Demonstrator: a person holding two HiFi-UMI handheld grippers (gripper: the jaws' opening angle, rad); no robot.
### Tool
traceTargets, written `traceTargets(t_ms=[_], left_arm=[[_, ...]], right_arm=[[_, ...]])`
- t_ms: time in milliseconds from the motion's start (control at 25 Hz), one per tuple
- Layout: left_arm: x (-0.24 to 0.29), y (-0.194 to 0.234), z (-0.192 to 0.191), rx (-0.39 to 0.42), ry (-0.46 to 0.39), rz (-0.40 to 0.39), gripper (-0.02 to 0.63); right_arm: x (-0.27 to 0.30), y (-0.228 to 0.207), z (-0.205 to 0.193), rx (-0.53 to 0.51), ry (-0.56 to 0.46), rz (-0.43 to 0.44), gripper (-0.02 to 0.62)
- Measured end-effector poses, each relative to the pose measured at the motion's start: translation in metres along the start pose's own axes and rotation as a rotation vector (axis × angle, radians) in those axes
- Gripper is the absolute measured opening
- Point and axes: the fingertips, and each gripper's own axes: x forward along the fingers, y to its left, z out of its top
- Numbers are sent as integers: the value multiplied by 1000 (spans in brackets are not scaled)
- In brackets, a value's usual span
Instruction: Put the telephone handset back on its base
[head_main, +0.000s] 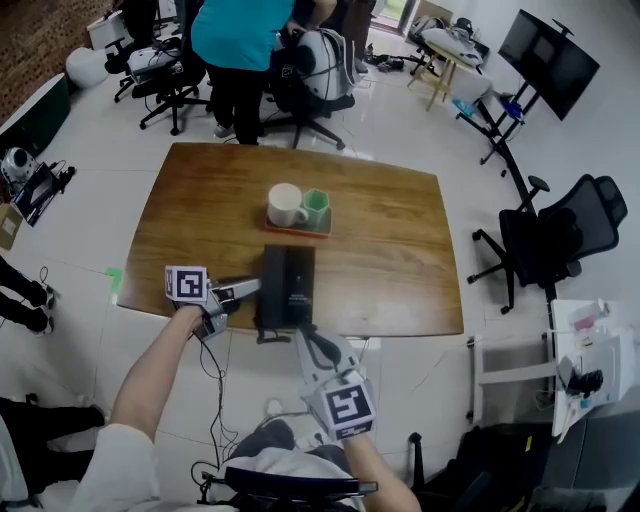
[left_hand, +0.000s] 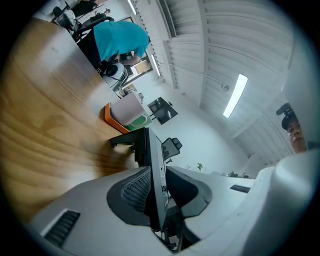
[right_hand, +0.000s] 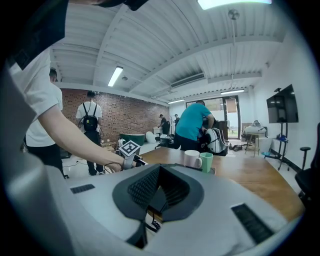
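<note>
The black telephone (head_main: 290, 285) lies near the front edge of the wooden table (head_main: 400, 260), its handset (head_main: 270, 292) along its left side. My left gripper (head_main: 252, 289) reaches in from the left at that side. In the left gripper view a thin black part of the phone (left_hand: 150, 150) runs edge-on between the jaws (left_hand: 159, 180); one pad lies against it and a narrow gap shows at the other. My right gripper (head_main: 310, 335) hovers at the table's front edge, just short of the phone, open with nothing between its jaws (right_hand: 160, 192). A coiled cord (right_hand: 151, 226) shows below them.
An orange tray (head_main: 298, 231) behind the phone carries a white mug (head_main: 287, 205) and a green cup (head_main: 317, 208). A person in a teal top (head_main: 235, 40) stands at the table's far side among office chairs. Another chair (head_main: 560, 235) stands to the right.
</note>
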Motion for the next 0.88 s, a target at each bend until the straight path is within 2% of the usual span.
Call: traceTargets(t_ms=[120, 200, 280, 400, 440, 640, 880], left_arm=[[-10, -12, -3, 4, -30, 36, 67], [-12, -36, -3, 35, -58, -3, 66], [-14, -61, -3, 80, -84, -39, 35], [-20, -91, -15, 140, -128, -53, 27], [-22, -102, -20, 164, -143, -54, 1], [-22, -174, -34, 316, -225, -71, 0], [-25, -256, -64, 475, -317, -39, -14]], right_arm=[[-9, 4, 7, 5, -23, 9, 5], [-15, 7, 11, 0, -35, 20, 5], [-23, 10, 15, -9, -47, 31, 5], [-38, 16, 22, -27, -68, 47, 5], [-43, 17, 26, -31, -78, 53, 5], [-69, 20, 35, -40, -110, 66, 5], [-107, 34, 44, -23, -153, 113, 5]])
